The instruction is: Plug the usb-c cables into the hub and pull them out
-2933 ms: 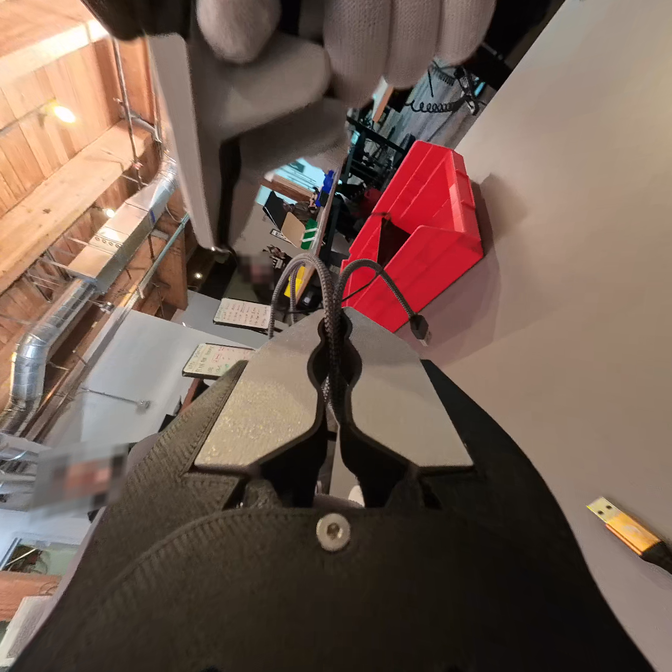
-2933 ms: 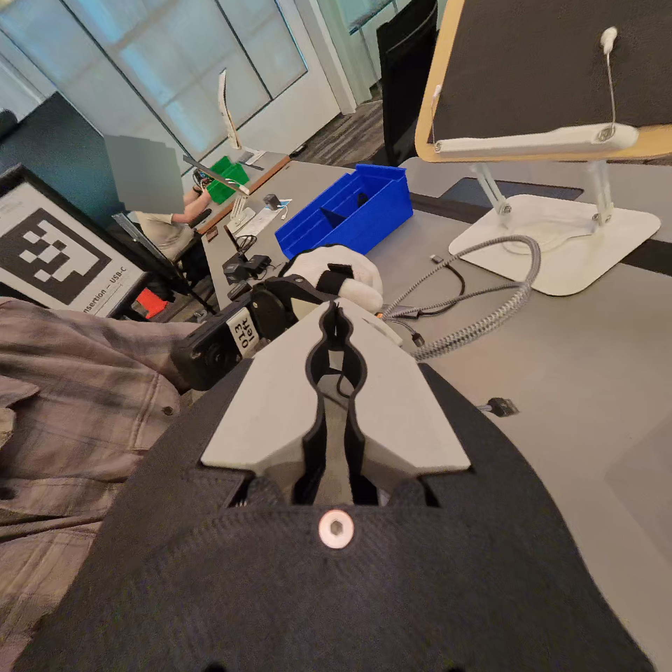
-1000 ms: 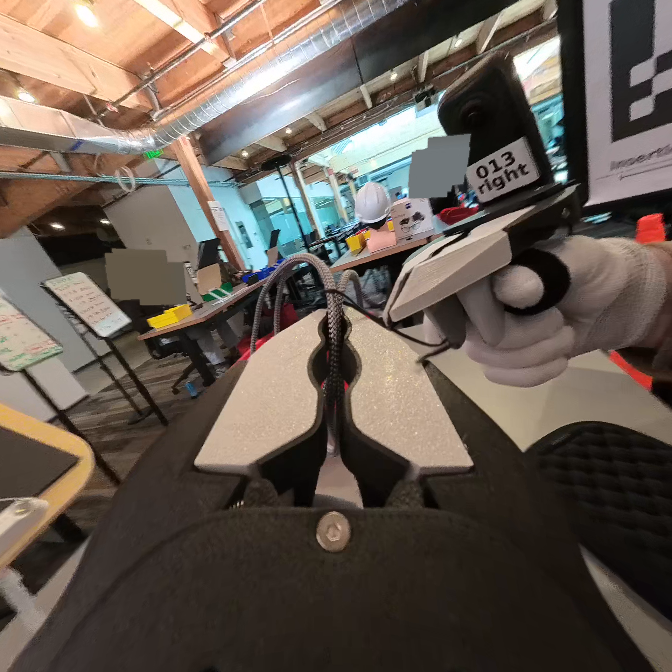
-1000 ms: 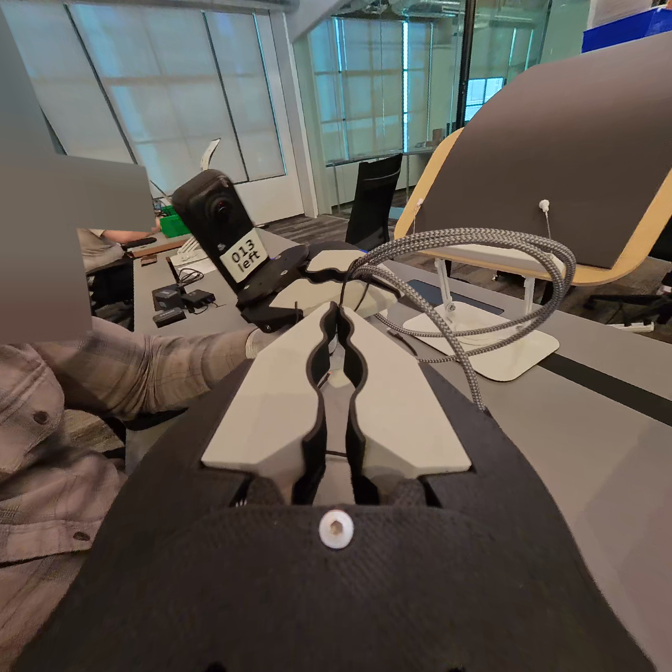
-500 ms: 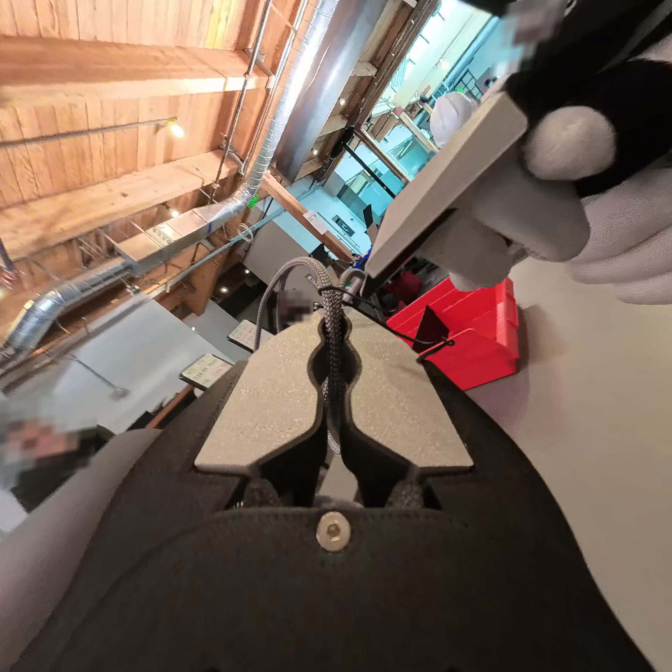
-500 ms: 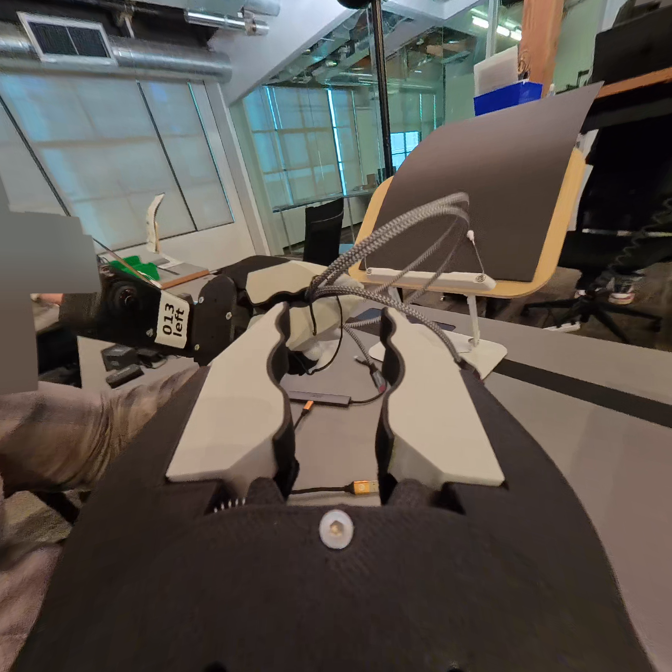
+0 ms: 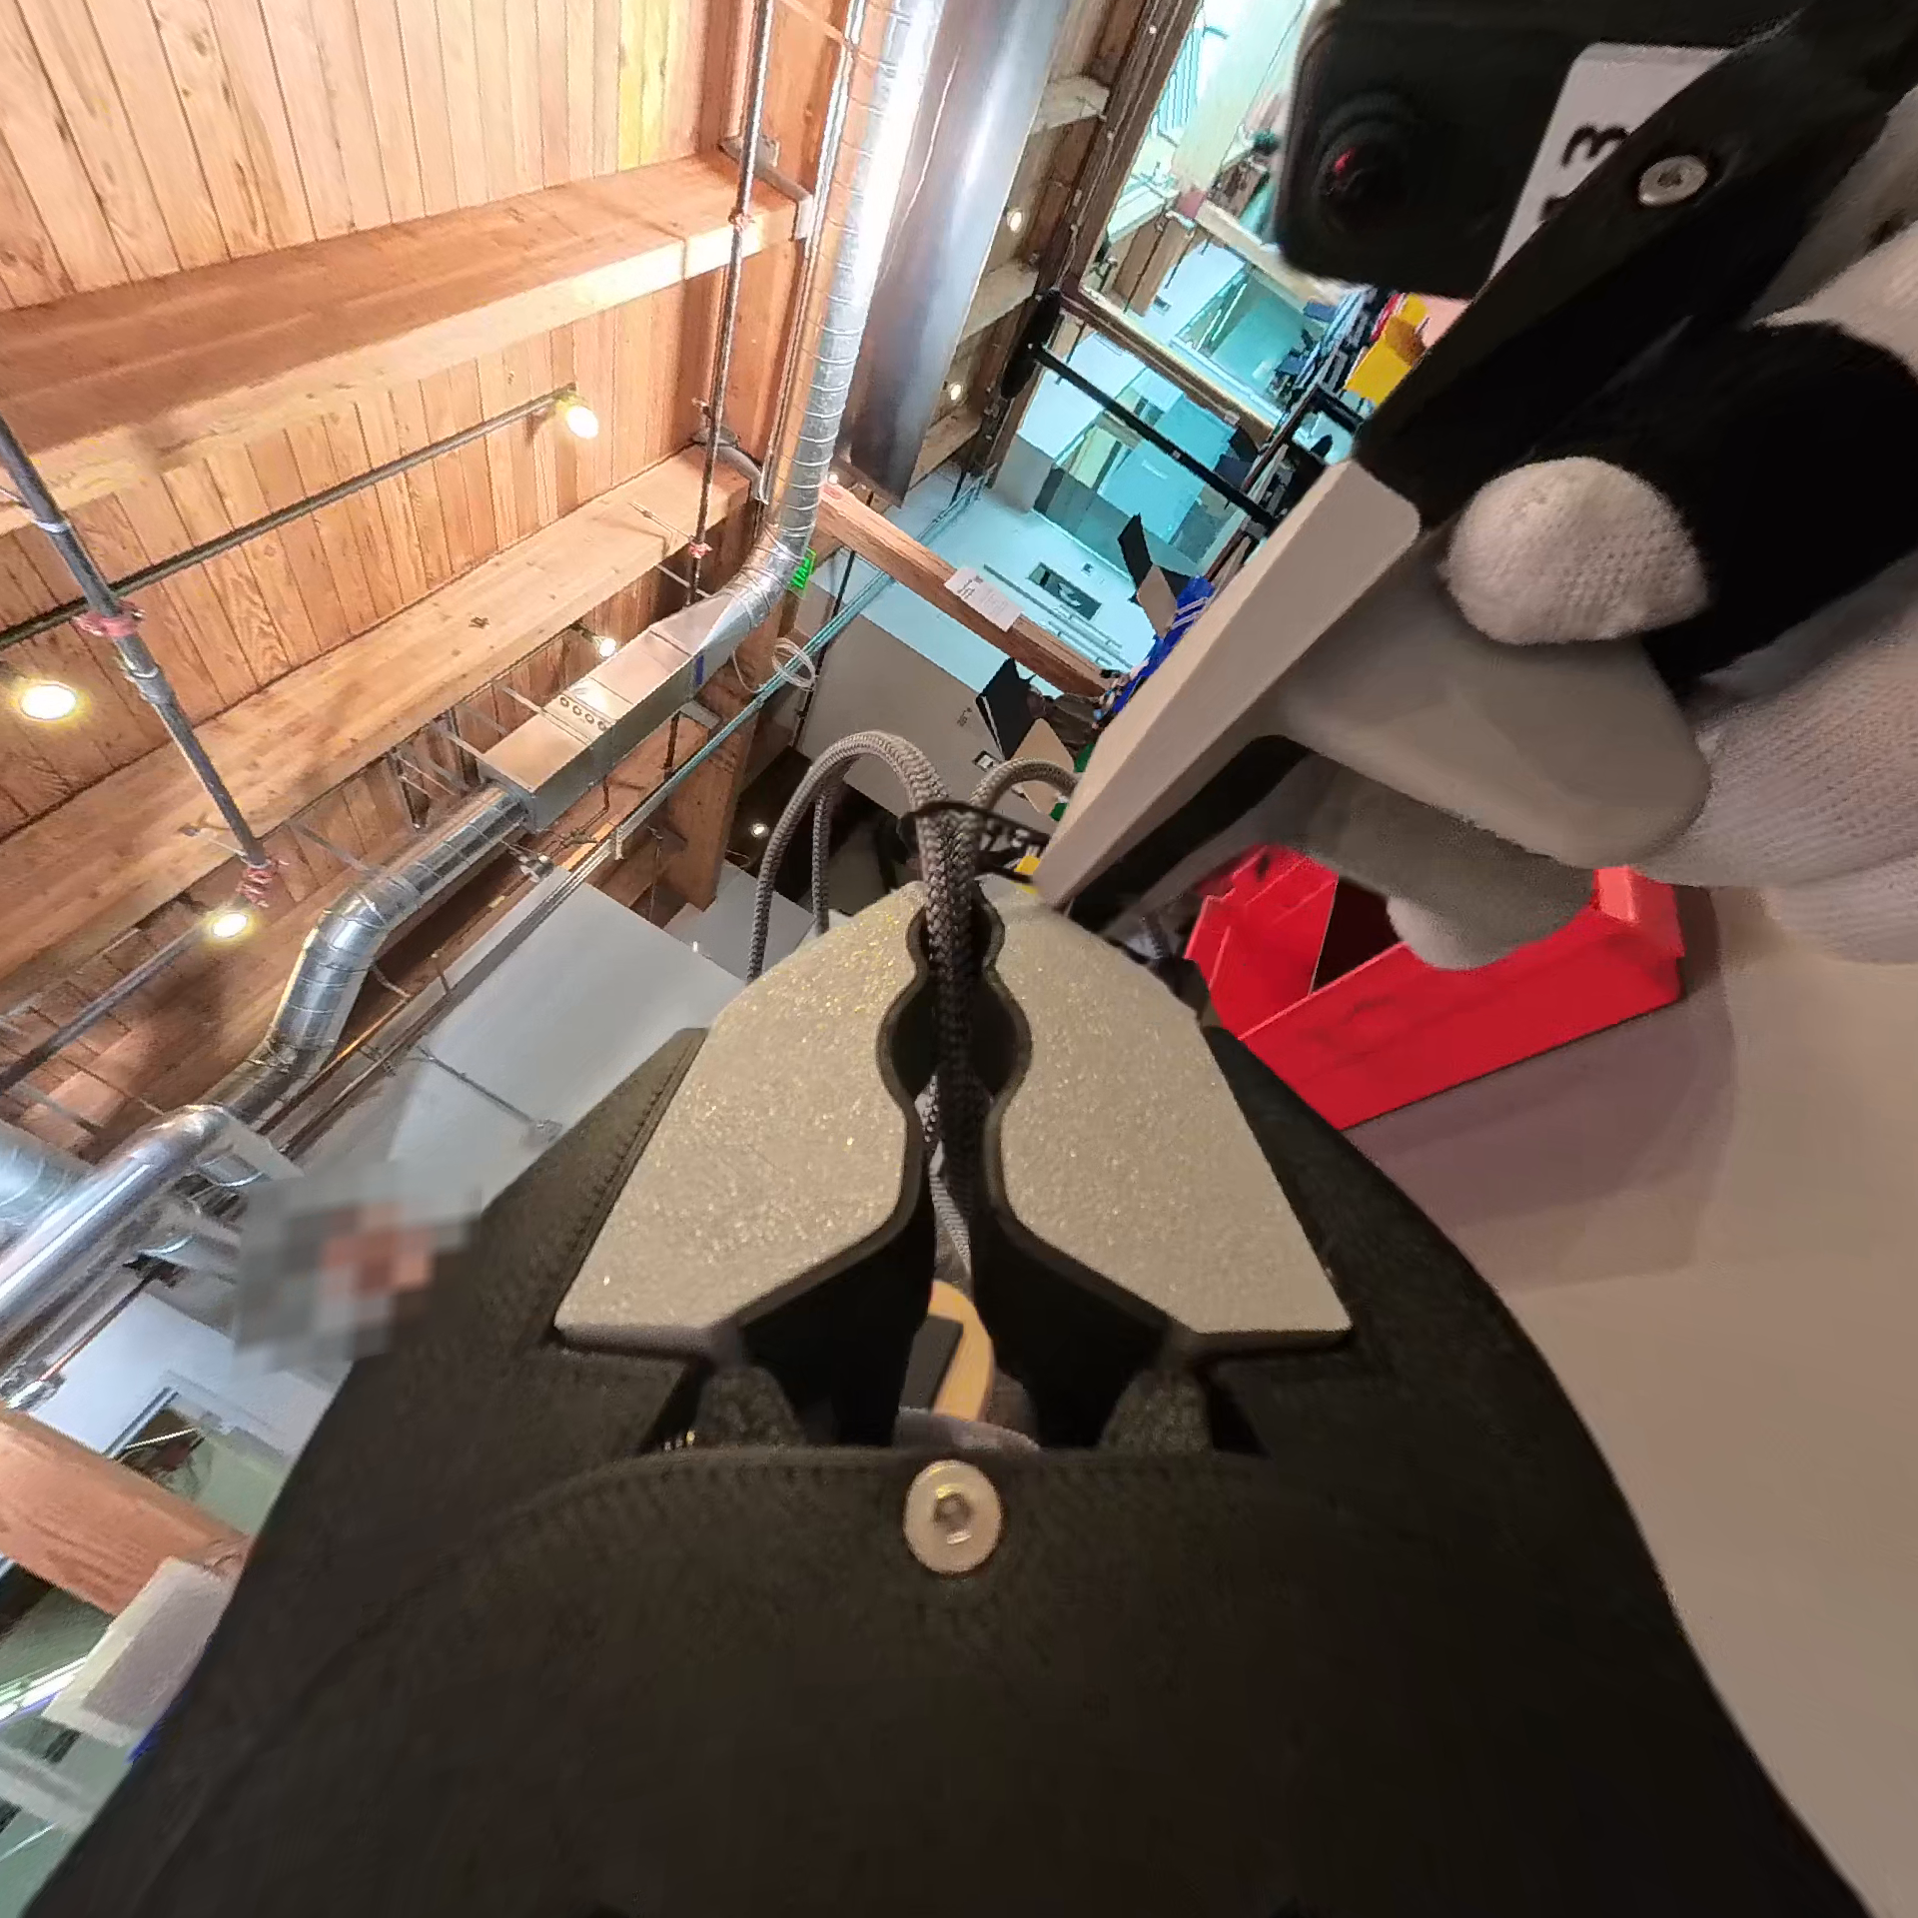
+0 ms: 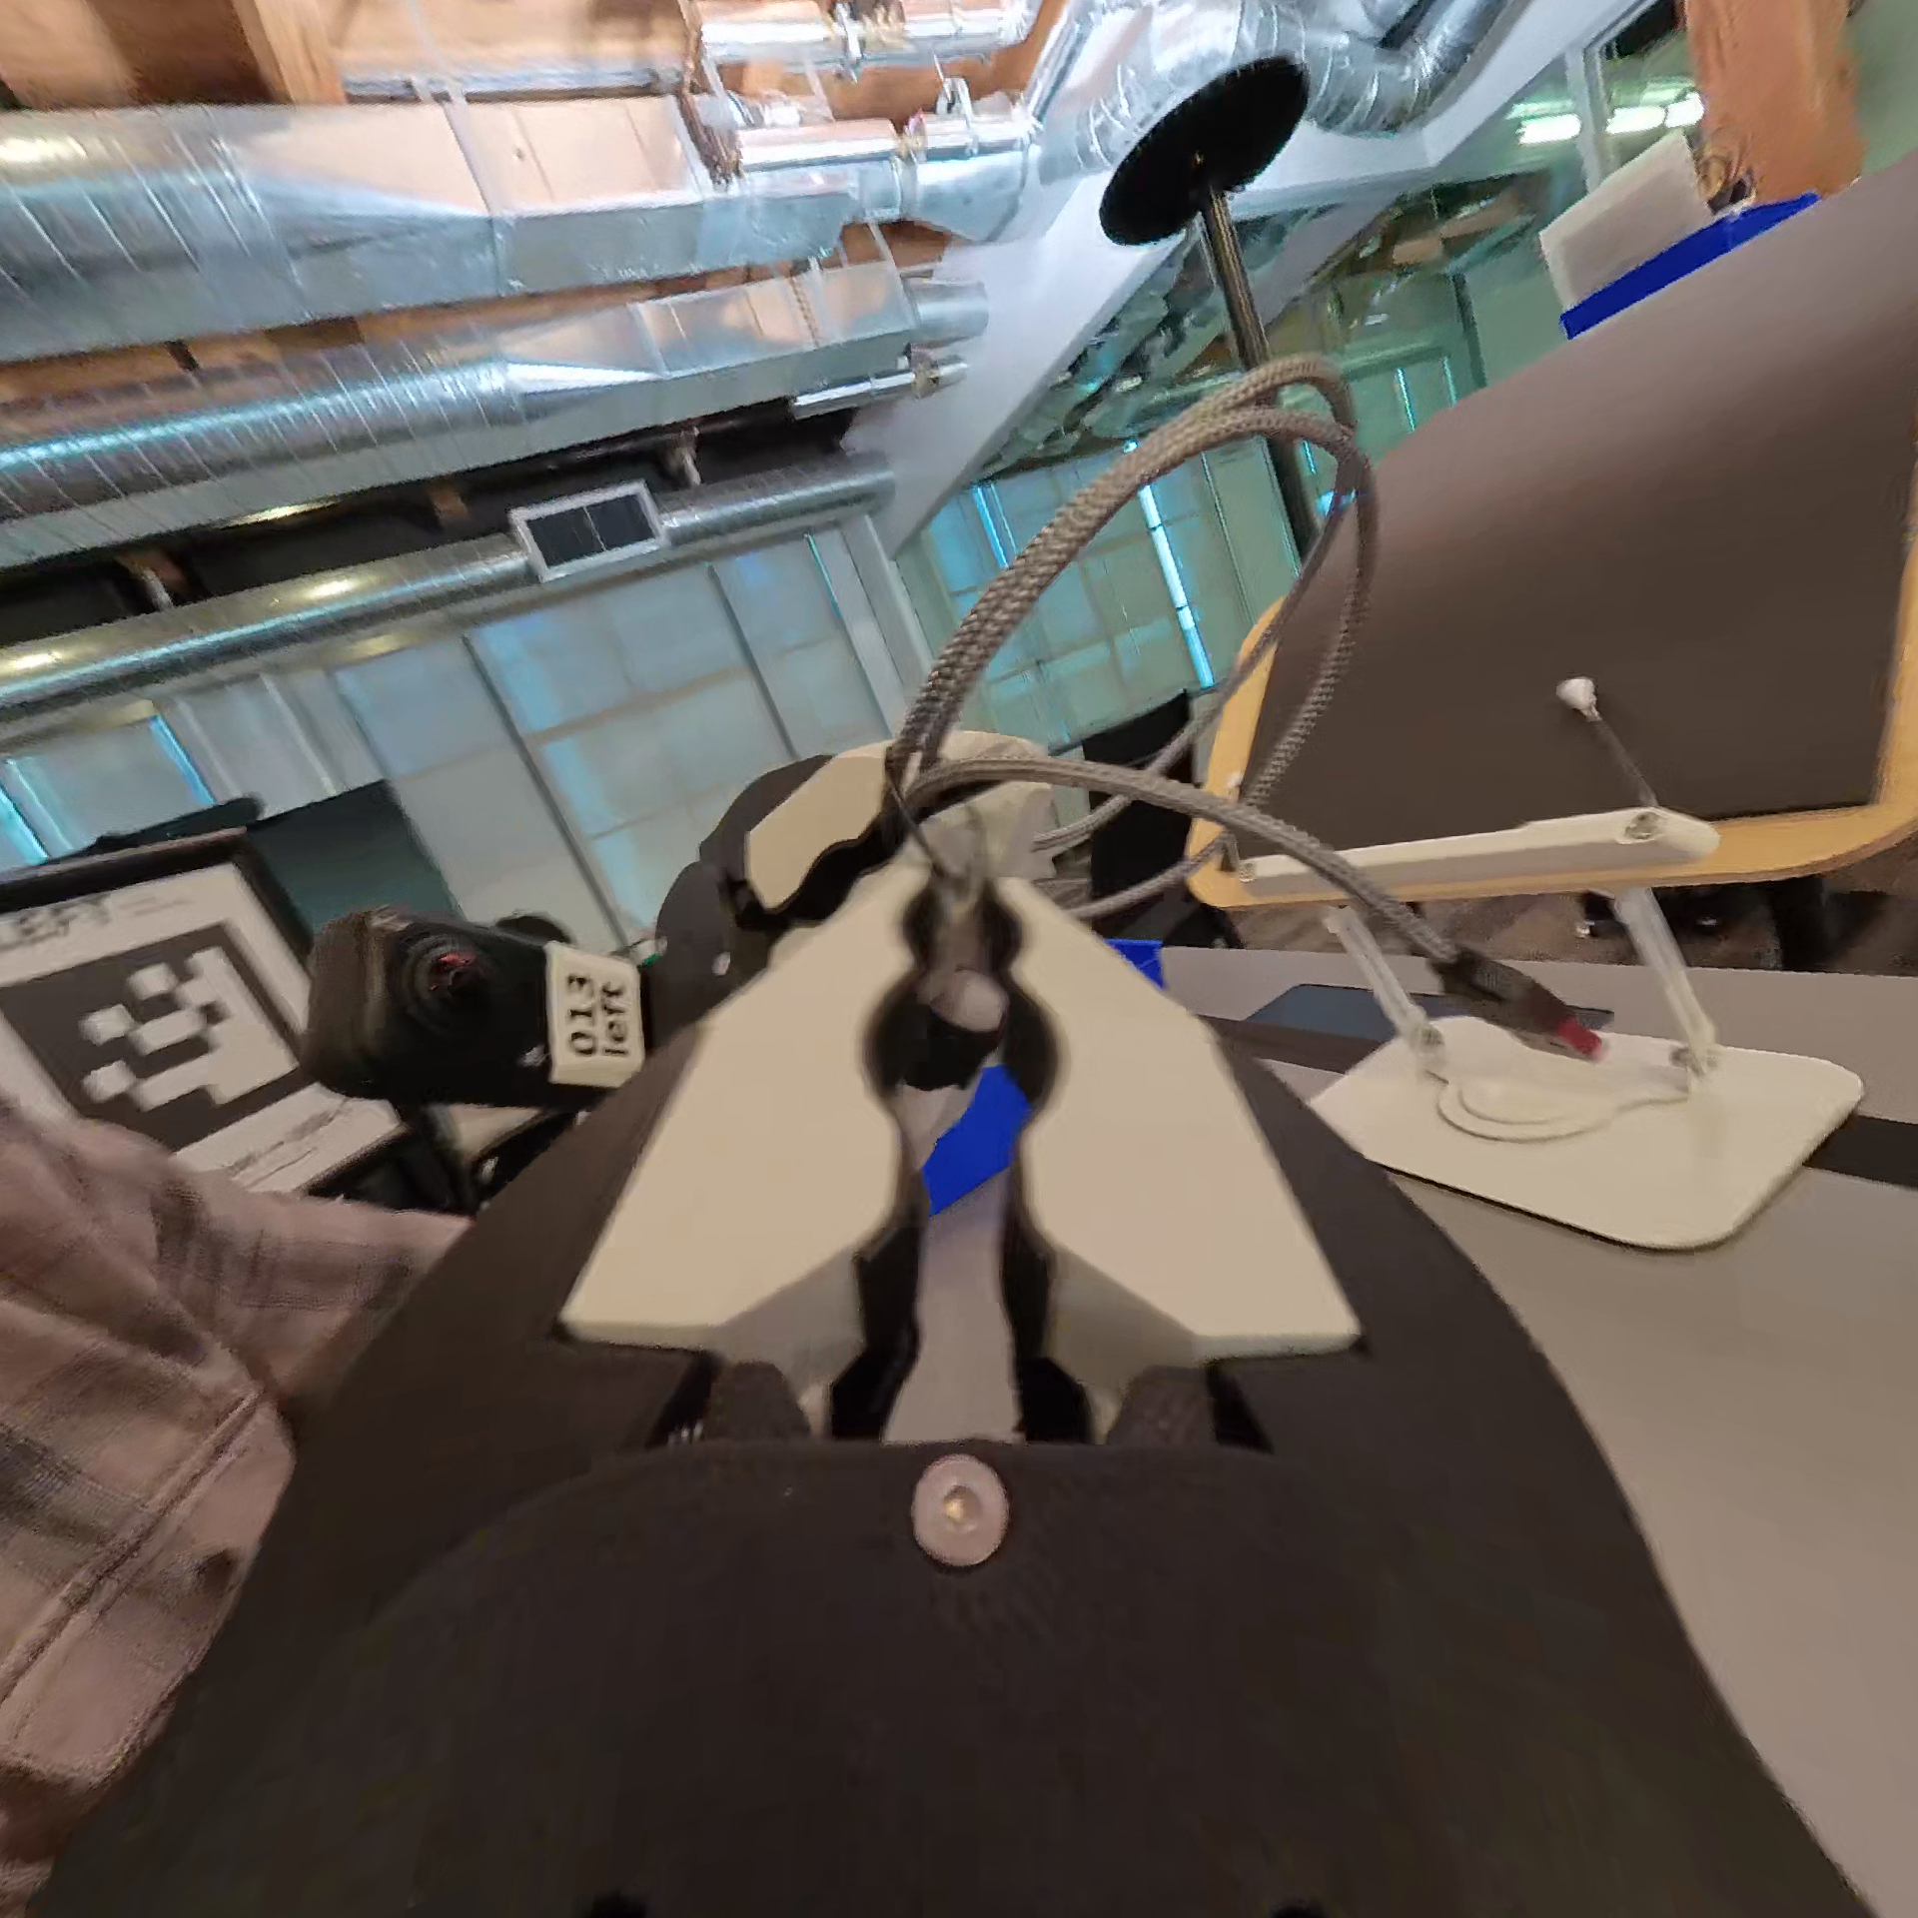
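My left gripper is shut on a bundle of dark braided cable, which loops up out of its tips. My right gripper is shut at the same bundle, tip to tip with the left gripper. The grey braided cable arcs up and right. One end hangs free with a dark plug that has a red tip, above the white stand base. In the left wrist view the right gripper's finger comes in from the upper right, held by a white-gloved hand. The hub is not in view.
A red bin stands on the pale table. A white stand carrying a dark board sits on the grey table at the right. A blue bin and a marker sign are behind. A plaid sleeve is at the left. Both grippers' tips are close together, under 4 cm apart.
My right gripper was open half a second ago and is now shut at the cable bundle. Both grippers have tilted upward; the hub and orange plug have left the right view.
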The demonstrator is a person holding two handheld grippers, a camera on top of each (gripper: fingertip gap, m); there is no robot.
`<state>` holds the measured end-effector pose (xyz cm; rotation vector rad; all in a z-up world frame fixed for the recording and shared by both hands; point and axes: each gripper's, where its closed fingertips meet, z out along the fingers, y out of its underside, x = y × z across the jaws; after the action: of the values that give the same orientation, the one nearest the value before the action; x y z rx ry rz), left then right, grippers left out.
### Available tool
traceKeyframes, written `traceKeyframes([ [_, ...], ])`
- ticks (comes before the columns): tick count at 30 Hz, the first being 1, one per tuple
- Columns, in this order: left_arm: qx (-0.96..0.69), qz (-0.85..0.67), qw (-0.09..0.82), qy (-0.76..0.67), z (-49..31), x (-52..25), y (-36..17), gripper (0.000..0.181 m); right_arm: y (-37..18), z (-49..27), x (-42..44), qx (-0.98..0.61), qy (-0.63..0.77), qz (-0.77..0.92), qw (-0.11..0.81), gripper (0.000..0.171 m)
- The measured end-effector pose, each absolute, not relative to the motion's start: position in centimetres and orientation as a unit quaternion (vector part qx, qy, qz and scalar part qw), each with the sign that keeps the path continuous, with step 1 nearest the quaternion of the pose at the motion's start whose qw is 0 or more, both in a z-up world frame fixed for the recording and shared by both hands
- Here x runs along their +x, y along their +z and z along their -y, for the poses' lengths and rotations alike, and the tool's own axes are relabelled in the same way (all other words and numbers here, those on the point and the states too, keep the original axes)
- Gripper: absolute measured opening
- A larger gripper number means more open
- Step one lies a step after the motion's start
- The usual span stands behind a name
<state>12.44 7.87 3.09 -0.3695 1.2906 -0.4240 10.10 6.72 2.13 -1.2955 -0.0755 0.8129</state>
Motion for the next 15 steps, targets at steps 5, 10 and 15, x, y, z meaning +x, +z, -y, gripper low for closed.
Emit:
traceKeyframes([
  [5, -0.168, -0.602, 0.759, -0.184, -8.0, 12.8, 3.0, 0.002, 2.3, -6.8, 10.3, -0.585, 0.360, 0.043, 0.726, 0.000],
  [10, -0.196, -0.610, 0.742, -0.198, -8.7, 13.2, 3.0, 0.002, 2.1, -7.6, 11.4, -0.624, 0.250, 0.055, 0.739, 0.000],
  [15, -0.280, -0.642, 0.680, -0.218, -9.9, 14.2, 1.9, 0.002, 1.3, -8.4, 13.8, -0.683, -0.023, 0.115, 0.721, 0.000],
])
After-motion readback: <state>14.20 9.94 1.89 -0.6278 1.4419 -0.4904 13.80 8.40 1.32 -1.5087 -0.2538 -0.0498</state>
